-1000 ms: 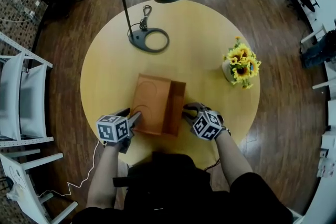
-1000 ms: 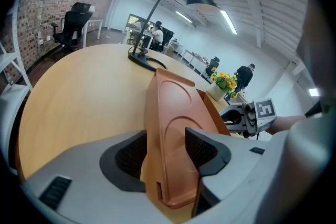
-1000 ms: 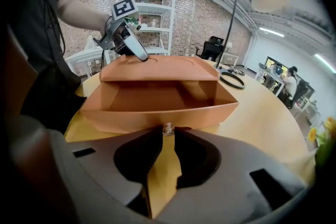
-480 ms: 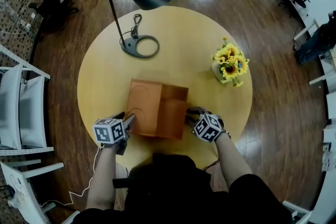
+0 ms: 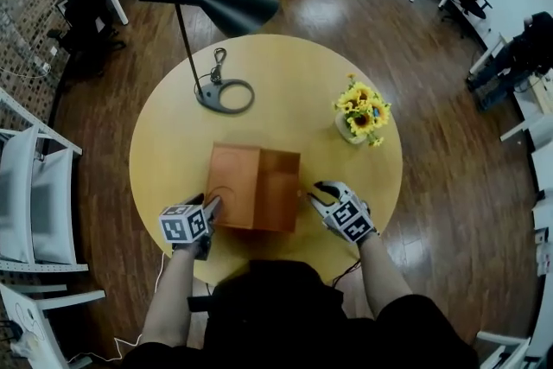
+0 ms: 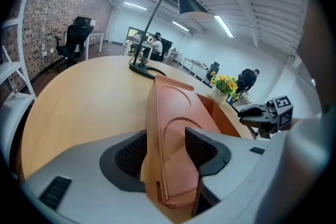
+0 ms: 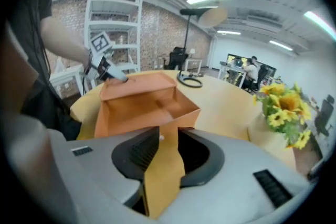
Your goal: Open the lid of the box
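Observation:
An orange box (image 5: 278,190) stands on the round table (image 5: 285,82), its inside showing. Its lid (image 5: 233,184) is swung up and over to the left. My left gripper (image 5: 210,207) is shut on the lid's near edge. In the left gripper view the lid (image 6: 173,113) stands on edge between the pads of that gripper (image 6: 165,152). My right gripper (image 5: 315,196) sits just right of the box, apart from it. Its jaws are opening, and only the tabletop shows between them in the right gripper view, where the gripper (image 7: 168,149) faces the box (image 7: 142,102).
A black desk lamp (image 5: 216,91) stands at the table's far left. A vase of sunflowers (image 5: 359,112) stands at the right. White chairs (image 5: 34,186) are beside the table on the left. Desks and office chairs fill the room beyond.
My right gripper has come off the box's right side, drawn back a little to the right and opened. The left gripper still holds the raised lid.

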{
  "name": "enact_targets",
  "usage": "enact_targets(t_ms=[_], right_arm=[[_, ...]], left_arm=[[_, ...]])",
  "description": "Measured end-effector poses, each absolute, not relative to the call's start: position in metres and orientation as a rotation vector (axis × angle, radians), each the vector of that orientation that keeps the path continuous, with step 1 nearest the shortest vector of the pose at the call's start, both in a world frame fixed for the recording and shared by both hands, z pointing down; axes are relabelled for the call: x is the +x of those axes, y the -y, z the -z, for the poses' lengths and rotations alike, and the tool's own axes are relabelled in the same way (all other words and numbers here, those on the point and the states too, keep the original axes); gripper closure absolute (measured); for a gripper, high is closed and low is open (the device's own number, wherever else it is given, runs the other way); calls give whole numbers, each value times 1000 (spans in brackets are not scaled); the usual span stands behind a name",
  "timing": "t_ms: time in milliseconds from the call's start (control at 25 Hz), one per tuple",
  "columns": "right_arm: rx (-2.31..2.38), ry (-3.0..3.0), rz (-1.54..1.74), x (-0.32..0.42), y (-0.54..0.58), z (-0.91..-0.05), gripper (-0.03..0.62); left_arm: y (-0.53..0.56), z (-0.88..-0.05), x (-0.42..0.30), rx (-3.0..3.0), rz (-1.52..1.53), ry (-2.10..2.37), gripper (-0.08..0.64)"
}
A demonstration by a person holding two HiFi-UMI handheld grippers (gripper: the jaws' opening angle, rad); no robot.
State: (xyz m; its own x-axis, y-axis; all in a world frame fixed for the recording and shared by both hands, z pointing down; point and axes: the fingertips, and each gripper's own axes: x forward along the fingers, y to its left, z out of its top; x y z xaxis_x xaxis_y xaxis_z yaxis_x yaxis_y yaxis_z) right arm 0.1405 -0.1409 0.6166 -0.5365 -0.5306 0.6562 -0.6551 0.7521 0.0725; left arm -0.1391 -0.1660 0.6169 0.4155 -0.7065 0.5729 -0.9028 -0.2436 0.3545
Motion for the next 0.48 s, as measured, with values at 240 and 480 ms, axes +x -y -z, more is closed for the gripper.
enact_targets(t_ms=[240, 480], right_arm=[[1210, 2475, -328, 153, 122, -526, 474], [1443, 2634, -406, 167, 91, -463, 476]], left_arm=[[166, -600, -142, 2063, -256, 1417, 381], [137, -499, -148, 2254, 143, 1460, 456]])
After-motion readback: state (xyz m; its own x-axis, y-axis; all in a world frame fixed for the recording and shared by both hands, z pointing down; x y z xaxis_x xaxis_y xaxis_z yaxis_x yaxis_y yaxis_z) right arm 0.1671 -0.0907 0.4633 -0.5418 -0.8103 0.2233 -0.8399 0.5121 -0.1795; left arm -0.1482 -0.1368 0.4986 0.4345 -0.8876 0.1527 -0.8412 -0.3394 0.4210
